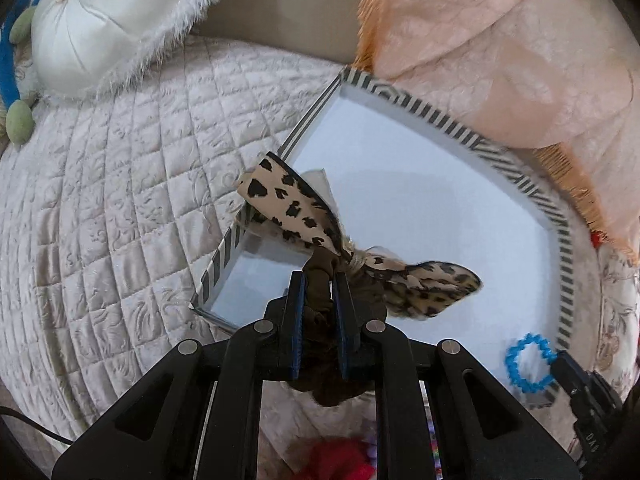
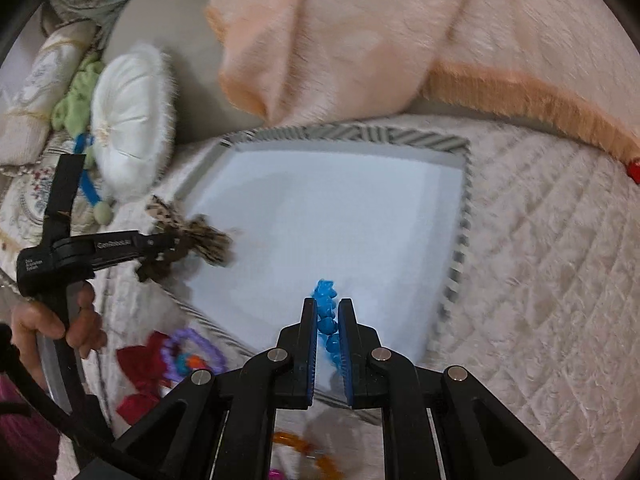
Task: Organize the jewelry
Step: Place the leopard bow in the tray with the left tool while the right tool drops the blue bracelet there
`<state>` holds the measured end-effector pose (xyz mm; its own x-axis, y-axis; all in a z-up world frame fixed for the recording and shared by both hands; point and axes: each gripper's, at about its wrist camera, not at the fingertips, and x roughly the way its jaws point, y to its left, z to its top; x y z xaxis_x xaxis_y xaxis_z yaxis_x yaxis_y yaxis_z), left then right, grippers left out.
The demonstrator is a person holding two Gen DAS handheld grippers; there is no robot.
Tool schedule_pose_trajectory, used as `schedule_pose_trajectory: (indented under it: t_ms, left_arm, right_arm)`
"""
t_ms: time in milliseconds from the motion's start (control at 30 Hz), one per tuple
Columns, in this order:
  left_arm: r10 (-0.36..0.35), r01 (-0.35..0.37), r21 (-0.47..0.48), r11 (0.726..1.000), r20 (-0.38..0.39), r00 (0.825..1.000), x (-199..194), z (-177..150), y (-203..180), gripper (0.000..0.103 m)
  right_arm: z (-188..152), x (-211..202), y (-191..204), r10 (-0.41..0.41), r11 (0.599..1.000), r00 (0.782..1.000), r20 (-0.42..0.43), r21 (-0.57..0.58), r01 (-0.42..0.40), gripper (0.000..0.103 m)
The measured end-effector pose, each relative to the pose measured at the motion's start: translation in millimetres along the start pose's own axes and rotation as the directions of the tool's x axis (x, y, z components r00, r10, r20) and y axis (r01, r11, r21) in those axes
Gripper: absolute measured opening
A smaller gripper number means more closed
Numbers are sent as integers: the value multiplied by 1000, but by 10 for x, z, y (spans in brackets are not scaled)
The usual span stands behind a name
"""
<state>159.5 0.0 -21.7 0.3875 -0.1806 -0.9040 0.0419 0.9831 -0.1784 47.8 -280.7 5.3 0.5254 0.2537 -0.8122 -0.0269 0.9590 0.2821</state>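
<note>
My left gripper (image 1: 319, 276) is shut on a brown scrunchie with a leopard-print bow (image 1: 304, 216), held over the near left corner of a striped-rim box (image 1: 520, 176) with a white floor. The right wrist view catches that same gripper (image 2: 168, 242) and the bow (image 2: 200, 236) at the box's left edge (image 2: 200, 176). My right gripper (image 2: 328, 304) is shut on a blue beaded bracelet (image 2: 326, 308), hanging above the box's near part. In the left wrist view the blue bracelet (image 1: 530, 362) shows as a ring at the box's right corner, with the right gripper's tip beside it.
The box lies on a quilted cream bedspread (image 1: 120, 220). A peach fringed blanket (image 2: 360, 40) lies behind it and a white fringed cushion (image 2: 128, 120) to the left. Loose pieces lie near the front: a purple bracelet (image 2: 192, 352), red fabric (image 2: 140, 364), orange beads (image 2: 296, 444).
</note>
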Motion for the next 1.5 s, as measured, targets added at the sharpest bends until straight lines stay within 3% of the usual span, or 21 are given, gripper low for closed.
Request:
schedule_pose_trajectory:
  t_ms: [333,500,567,600,667,700,1000,1133,1500]
  left_arm:
    - [12,-9,60,998,-48,999,-58,-378,-25,13]
    - [15,-14,43,999,-25,1000,-162,-473,28,13]
    - [17,-17,22,1000,-6,1000,-221,-462,49,18]
    - [15,-15,20,1000,2,1000,-261,-450,53,26]
    - [10,-11,21,1000,21,1000,-349,-431,57,44]
    - [3,-4,17,1000,39,999,-412,-436,68,50]
    - [56,-63,53,997,125,991,-874,-740,40,50]
    - [69,-79,63,995,155,986,-1031,-990,35,50]
    - [74,-98,104,990,214,974,-1330,-1478,-95,50]
  right_arm:
    - [-87,-40,-218,-35,999,999,-36,-26,34,9]
    - [-60,-100,-247,31,999,999,-14,22,-31,10]
    - [-65,-182,-206,47,999,999,18,27,-47,14]
    - [-75,-229,-197,54,998,998,32,25,-55,18]
    - [-107,-328,-157,63,998,997,52,15,-63,41]
    - [-114,-367,-106,62,998,997,56,5,-62,41]
    - [-366,-761,231,41,998,994,101,-57,-35,41]
    - [-490,-863,425,-20,995,993,120,-98,31,41]
    - [-927,-1169,503,18,997,992,125,-79,-8,41]
